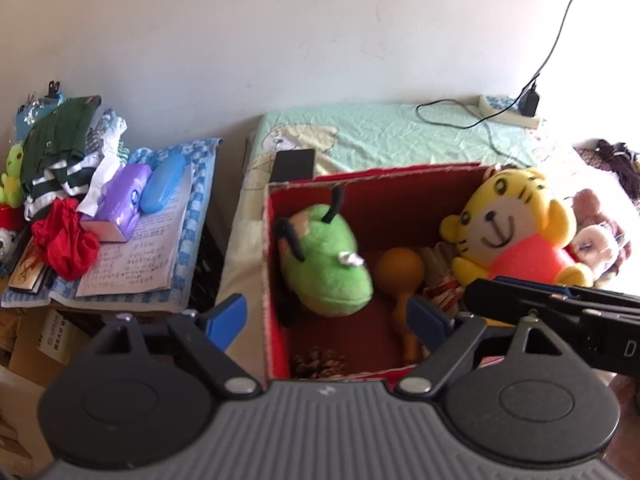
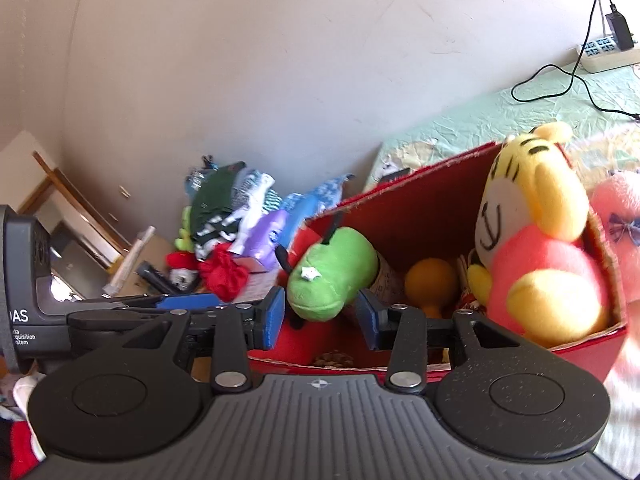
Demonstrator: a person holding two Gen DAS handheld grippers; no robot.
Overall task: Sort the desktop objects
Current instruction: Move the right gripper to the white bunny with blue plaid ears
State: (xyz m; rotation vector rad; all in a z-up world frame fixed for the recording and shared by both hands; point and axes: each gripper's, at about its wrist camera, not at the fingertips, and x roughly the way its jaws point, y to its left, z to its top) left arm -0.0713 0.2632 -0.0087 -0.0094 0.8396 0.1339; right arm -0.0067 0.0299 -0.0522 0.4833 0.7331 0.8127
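Claws [image 1: 326, 322] [image 2: 320, 316] both hanging wide apart and empty over the red box [image 1: 276, 264], likely lining up on the green plush [image 2: 332, 276] for sorting.

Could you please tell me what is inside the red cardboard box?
Inside the red cardboard box: a green plush toy, yellow tiger plush, orange wooden maraca and brown pine cone. Things beneath the tiger are hidden.
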